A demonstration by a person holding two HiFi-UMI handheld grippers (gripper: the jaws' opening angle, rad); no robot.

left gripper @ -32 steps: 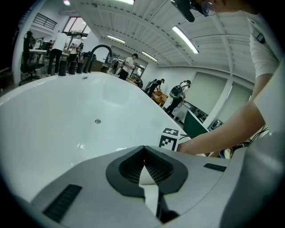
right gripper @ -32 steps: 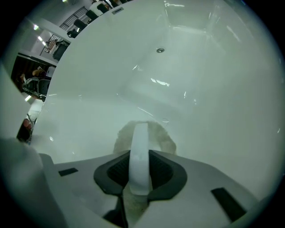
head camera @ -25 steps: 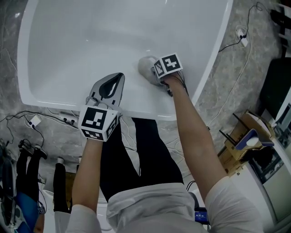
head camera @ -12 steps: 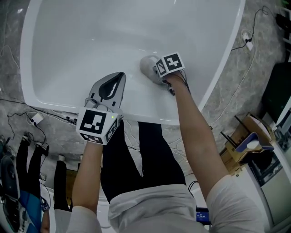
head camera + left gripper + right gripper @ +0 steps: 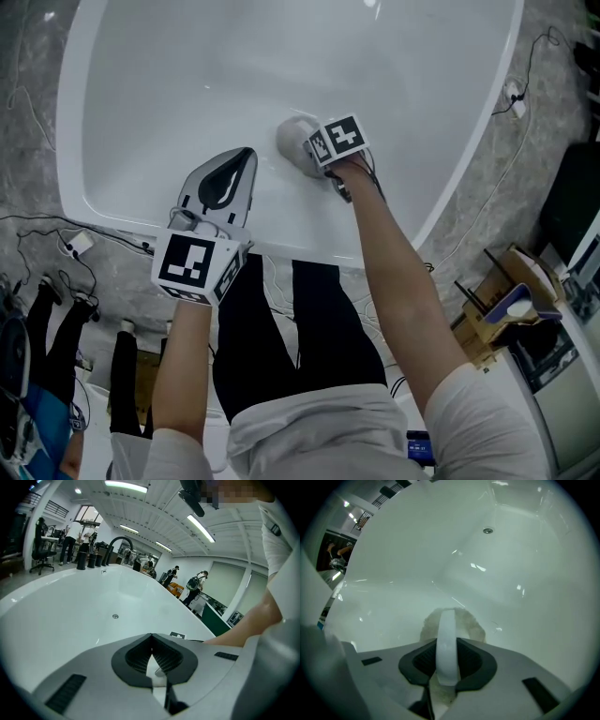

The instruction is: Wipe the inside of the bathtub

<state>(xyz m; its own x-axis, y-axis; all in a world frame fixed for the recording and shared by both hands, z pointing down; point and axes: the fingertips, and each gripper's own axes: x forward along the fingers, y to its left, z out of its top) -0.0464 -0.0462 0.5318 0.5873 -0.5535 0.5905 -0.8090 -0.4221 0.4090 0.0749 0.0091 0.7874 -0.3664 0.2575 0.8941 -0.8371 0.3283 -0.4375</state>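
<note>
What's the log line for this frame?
left tool: shut, empty, above tub | right tool: shut on pad strap, pad against tub inside | step: wipe

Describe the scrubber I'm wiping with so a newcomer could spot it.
Start at the big white bathtub in the head view. On its near inner wall, the right gripper clamps a scrubber. It is the only fuzzy pale-grey lump on the smooth tub, with a white handle between the jaws.
</note>
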